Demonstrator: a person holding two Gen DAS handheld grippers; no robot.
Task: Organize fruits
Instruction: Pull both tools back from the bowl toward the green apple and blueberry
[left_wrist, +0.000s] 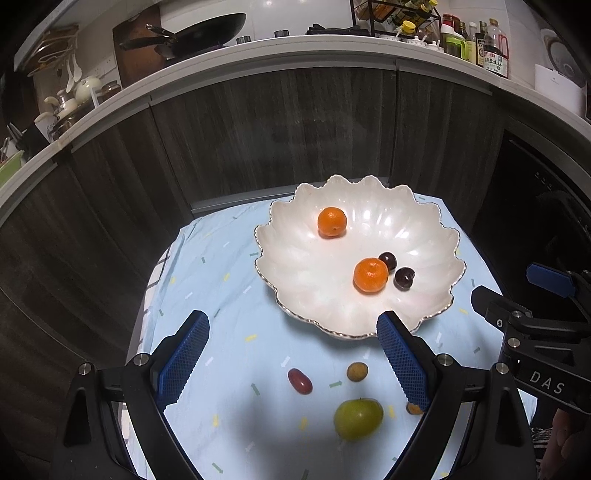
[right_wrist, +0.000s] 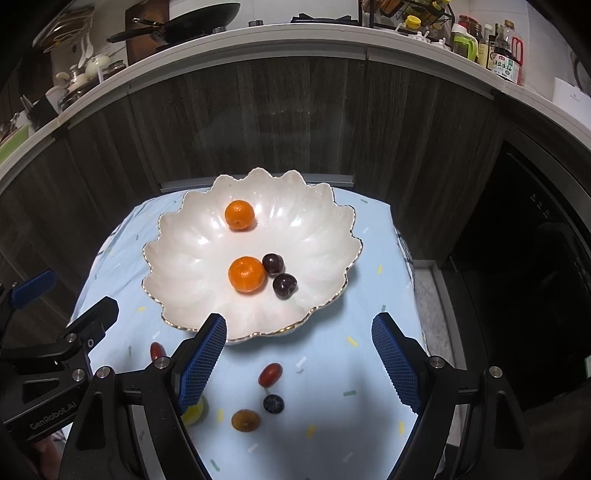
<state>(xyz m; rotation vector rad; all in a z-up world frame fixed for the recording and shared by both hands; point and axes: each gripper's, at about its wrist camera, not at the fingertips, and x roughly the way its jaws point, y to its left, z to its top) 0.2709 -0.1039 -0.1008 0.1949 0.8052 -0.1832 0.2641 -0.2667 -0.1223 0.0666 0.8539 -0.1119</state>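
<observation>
both your left gripper (left_wrist: 293, 334) and right gripper (right_wrist: 299, 328) hover with jaws wide, empty. oranges, cherries sit in the white bowl (left_wrist: 424, 229); green fruit (left_wrist: 357, 419) and red grape (right_wrist: 270, 374) wait on the counter (left_wrist: 221, 273), ready for pickup.

Two oranges (left_wrist: 371, 275), cherries (left_wrist: 403, 277) in bowl (left_wrist: 295, 266).

Black wok (left_wrist: 207, 33) on the pale countertop (left_wrist: 295, 46), sauce bottles (left_wrist: 495, 48) at its right end, dark wood-grain cabinet fronts (left_wrist: 277, 125) below

Dim kitchen; dark wood-grain cabinets (left_wrist: 258, 122) at twelve o'clock; pale countertop (left_wrist: 295, 46) above; black appliance (right_wrist: 535, 240) at three.
</observation>
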